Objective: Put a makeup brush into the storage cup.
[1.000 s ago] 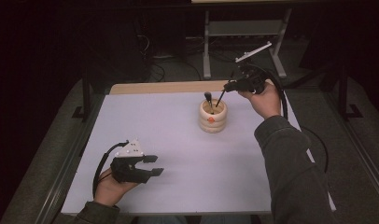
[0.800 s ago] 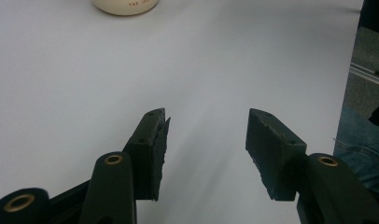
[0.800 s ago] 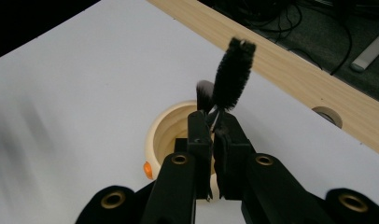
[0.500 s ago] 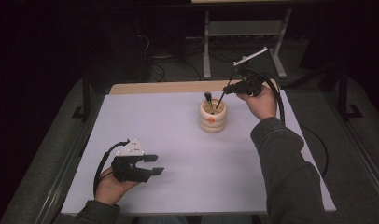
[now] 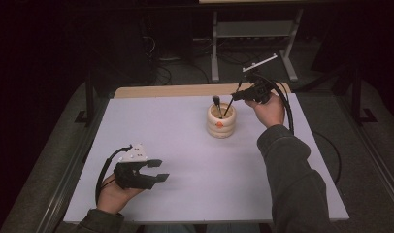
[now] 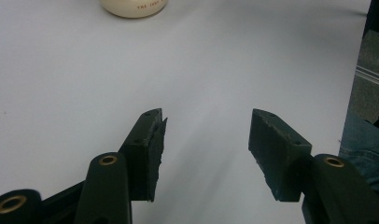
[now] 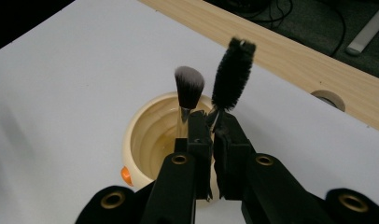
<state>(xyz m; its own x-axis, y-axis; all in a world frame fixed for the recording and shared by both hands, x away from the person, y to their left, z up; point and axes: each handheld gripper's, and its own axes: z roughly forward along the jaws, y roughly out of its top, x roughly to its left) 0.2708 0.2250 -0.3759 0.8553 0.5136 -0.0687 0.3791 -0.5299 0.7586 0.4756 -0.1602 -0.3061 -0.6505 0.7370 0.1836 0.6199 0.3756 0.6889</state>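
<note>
The right gripper has its jaws pinched together on the thin stem of a black bottle-style brush, just below the bristles. The brush's long axis runs steeply down from the bristle head into the cream ribbed holder, leaning away from the cup's centre toward the right gripper. The grip point sits above the holder's rim on its far right side, so the stem probably has to travel along that slant either way. Inside the holder also stands 1 grey-tipped makeup brush, close beside the held one. That makes 2 brushes and 1 holder. The left gripper hangs well short of the holder, near the white table's front left, jaws spread wide and empty; the right is clearly nearer.
</note>
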